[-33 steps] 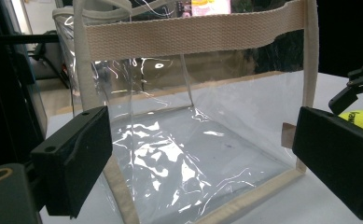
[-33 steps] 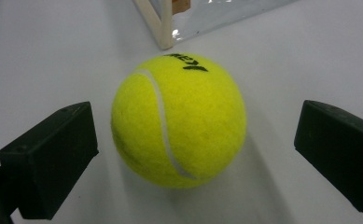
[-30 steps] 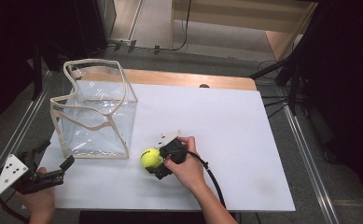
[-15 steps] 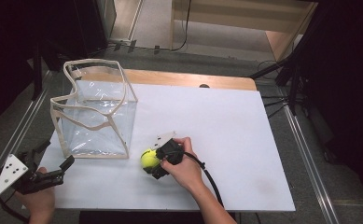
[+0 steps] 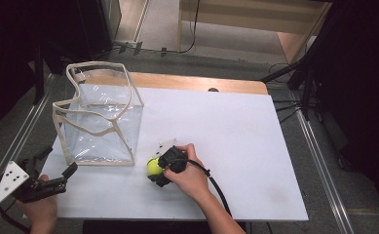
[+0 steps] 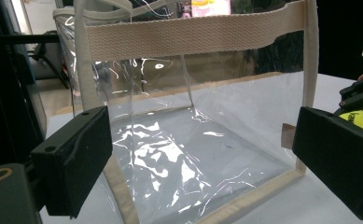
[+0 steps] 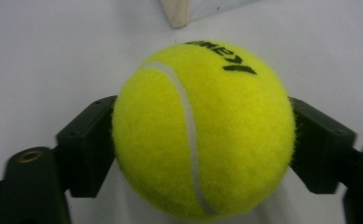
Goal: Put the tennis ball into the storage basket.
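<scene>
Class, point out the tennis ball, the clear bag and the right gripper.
tennis ball [image 7: 202, 128], right gripper view, middle of its felt.
clear bag [image 5: 102, 129], high view, front clear wall.
right gripper [image 5: 156, 169], high view, between its fingertips.

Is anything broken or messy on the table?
Nothing stands out. The clear bag stands upright and open on the white table, and the tennis ball sits whole between the right hand-held gripper's jaws.

I see a clear plastic bag with cream webbing trim standing open on the white table, toward its far left corner. Behind the white top runs a wooden edge, and beyond that 1 black cable crosses the floor
</scene>
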Tool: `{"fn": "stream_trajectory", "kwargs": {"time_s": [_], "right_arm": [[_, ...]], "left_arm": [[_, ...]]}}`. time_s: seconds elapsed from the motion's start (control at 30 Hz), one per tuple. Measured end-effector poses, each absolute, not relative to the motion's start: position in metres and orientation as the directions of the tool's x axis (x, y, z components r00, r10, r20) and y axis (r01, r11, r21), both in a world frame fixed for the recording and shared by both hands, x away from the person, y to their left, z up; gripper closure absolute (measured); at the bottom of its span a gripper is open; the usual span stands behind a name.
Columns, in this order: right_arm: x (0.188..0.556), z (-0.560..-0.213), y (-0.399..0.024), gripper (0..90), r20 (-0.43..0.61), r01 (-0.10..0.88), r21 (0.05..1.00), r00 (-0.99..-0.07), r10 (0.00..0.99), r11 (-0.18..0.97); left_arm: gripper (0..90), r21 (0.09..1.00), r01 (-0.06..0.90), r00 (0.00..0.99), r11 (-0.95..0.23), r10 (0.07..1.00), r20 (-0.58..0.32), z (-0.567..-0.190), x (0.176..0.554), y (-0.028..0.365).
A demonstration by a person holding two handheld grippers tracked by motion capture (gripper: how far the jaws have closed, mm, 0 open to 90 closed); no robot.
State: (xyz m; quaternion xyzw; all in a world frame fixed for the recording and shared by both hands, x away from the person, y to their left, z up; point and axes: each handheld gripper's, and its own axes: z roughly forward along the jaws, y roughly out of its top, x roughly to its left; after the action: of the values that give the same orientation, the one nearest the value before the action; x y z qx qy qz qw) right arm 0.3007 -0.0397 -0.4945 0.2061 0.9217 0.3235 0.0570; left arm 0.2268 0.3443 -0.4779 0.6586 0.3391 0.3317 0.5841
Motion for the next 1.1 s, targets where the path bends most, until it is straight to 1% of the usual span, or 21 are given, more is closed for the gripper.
{"fn": "stream_trajectory", "kwargs": {"time_s": [0.03, 0.13, 0.33, 0.63, 1.1], "right_arm": [[0.301, -0.495, -0.039, 22.1, 0.023, 0.343, 0.62, -0.907, 0.421, 0.705], [0.302, -0.495, -0.04, 23.3, 0.034, 0.346, 0.615, -0.909, 0.415, 0.708], [0.303, -0.492, -0.039, 23.5, 0.037, 0.343, 0.602, -0.914, 0.404, 0.721], [0.309, -0.485, -0.036, 23.5, 0.052, 0.344, 0.618, -0.915, 0.4, 0.707], [0.319, -0.471, -0.021, 23.5, 0.042, 0.313, 0.624, -0.928, 0.37, 0.716]], "left_arm": [[5.3, 0.994, 0.059, 0.549, -0.087, 0.835, 0.04, -0.478, 0.227, 0.344], [5.3, 0.994, 0.059, 0.55, -0.087, 0.834, 0.04, -0.478, 0.227, 0.344], [5.3, 0.995, 0.059, 0.55, -0.086, 0.834, 0.04, -0.478, 0.227, 0.345], [5.3, 0.995, 0.06, 0.55, -0.084, 0.834, 0.037, -0.478, 0.227, 0.345], [5.3, 0.995, 0.059, 0.551, -0.08, 0.834, 0.035, -0.478, 0.227, 0.345]]}}
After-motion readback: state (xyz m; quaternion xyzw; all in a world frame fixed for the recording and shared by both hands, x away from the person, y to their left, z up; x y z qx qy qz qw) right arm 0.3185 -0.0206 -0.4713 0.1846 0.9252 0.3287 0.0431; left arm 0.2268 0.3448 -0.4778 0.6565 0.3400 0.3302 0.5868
